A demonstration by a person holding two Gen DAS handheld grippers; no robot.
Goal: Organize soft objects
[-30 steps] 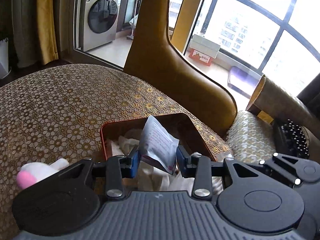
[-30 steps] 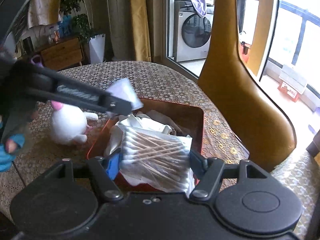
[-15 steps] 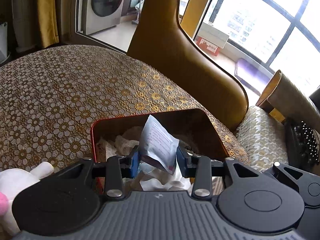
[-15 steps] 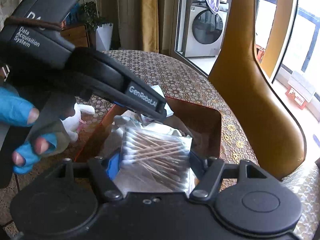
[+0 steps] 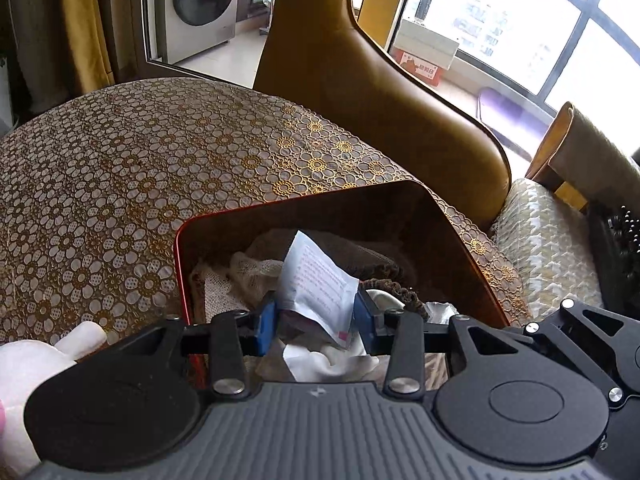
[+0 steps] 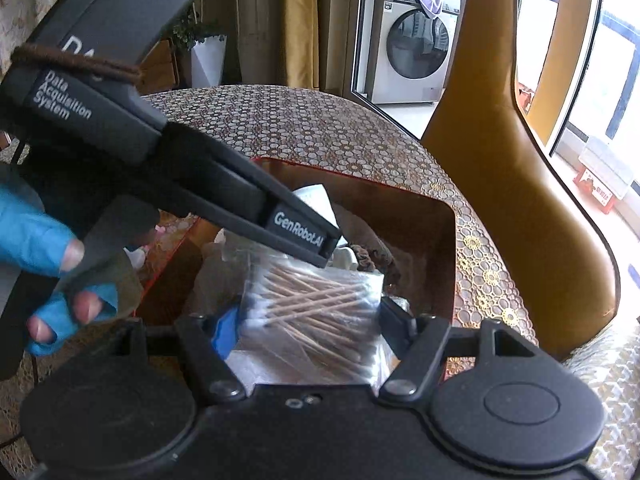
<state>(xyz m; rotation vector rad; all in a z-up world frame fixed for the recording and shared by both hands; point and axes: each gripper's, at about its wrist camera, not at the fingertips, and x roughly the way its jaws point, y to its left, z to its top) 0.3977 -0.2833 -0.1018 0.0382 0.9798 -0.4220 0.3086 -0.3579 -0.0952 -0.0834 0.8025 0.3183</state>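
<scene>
The left gripper's (image 5: 316, 322) blue fingers (image 5: 267, 322) pinch a white printed sachet (image 5: 318, 284) above the red-rimmed tray (image 5: 460, 236) of cloths. The right gripper (image 6: 310, 326), spread wider, clamps a clear bag of cotton swabs (image 6: 316, 304) over the same tray, on the patterned tablecloth (image 5: 120, 184).

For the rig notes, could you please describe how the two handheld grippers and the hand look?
Both are black plastic with blue-padded fingers. The left gripper bears white lettering and a brown band. The hand wears a blue fingerless glove.
</scene>
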